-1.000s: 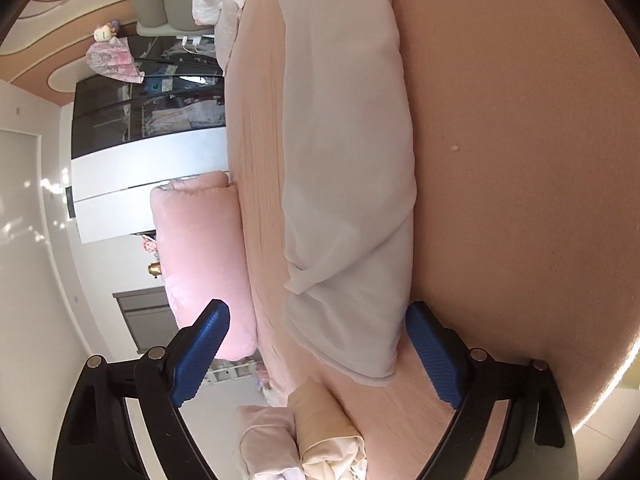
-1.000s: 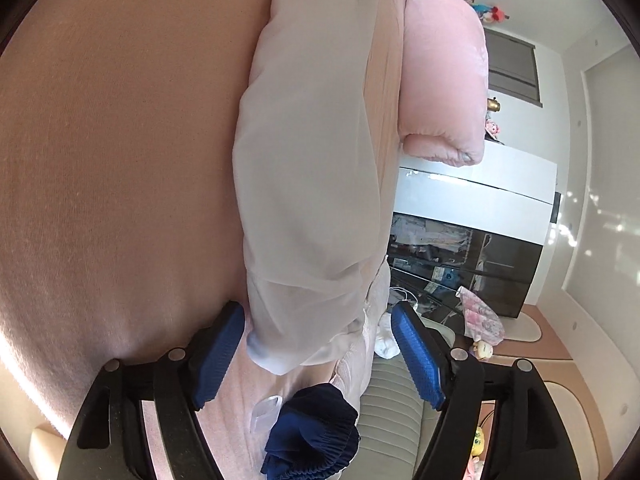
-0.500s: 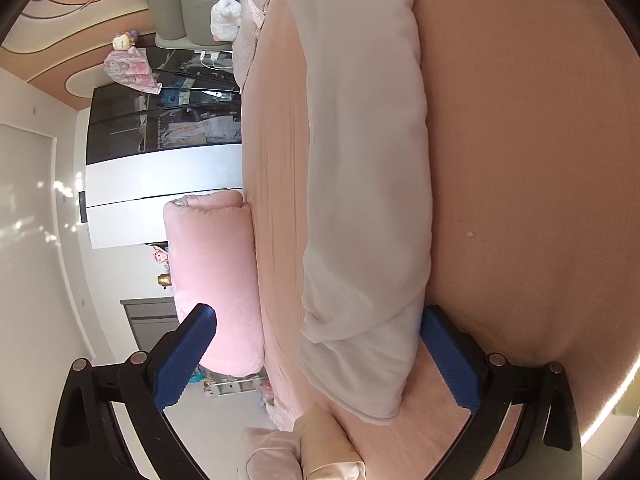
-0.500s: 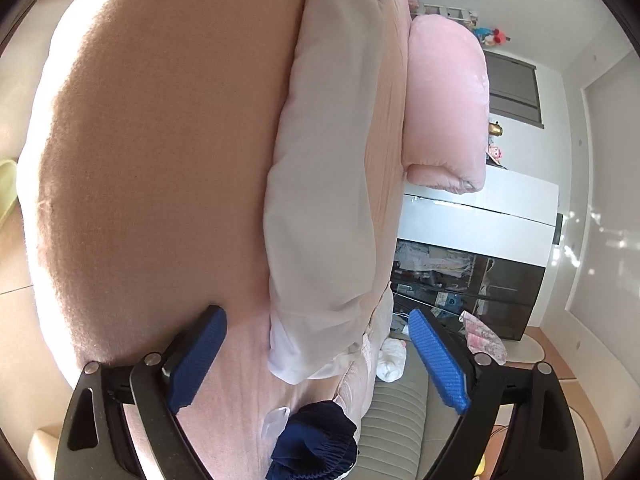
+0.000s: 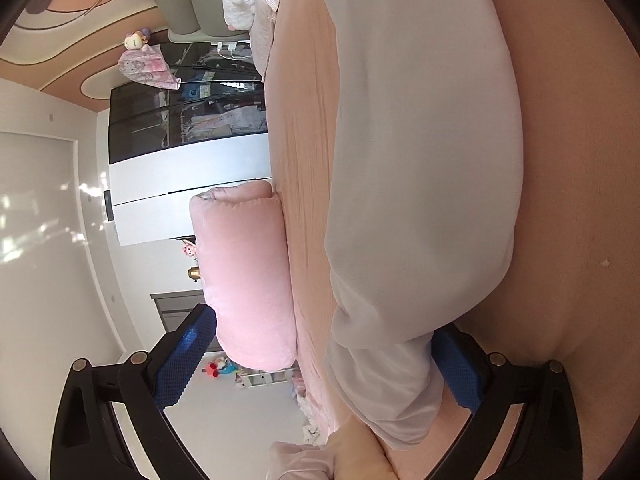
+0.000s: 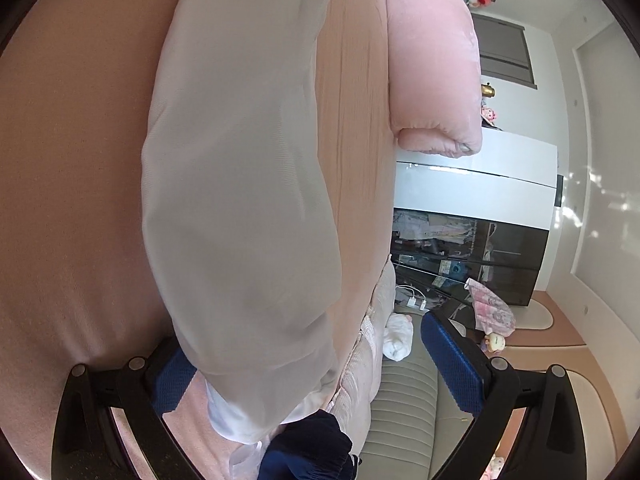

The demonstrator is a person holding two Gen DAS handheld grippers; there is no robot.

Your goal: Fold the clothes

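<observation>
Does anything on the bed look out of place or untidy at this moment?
Mostly tidy. The white folded garment lies in a smooth long strip on the pink bedsheet. One thing stands out: a dark navy crumpled garment lies bunched and unfolded at one end of the strip. The pink plush pillow sits at the bed's edge.

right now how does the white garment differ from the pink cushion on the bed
The white garment is thin, slightly sheer fabric lying long and flat across the bed; the pink cushion is thick, plush and bulging. The garment runs across the bed's middle; the cushion sits at its edge. Both are soft textiles resting on the bed.
</observation>
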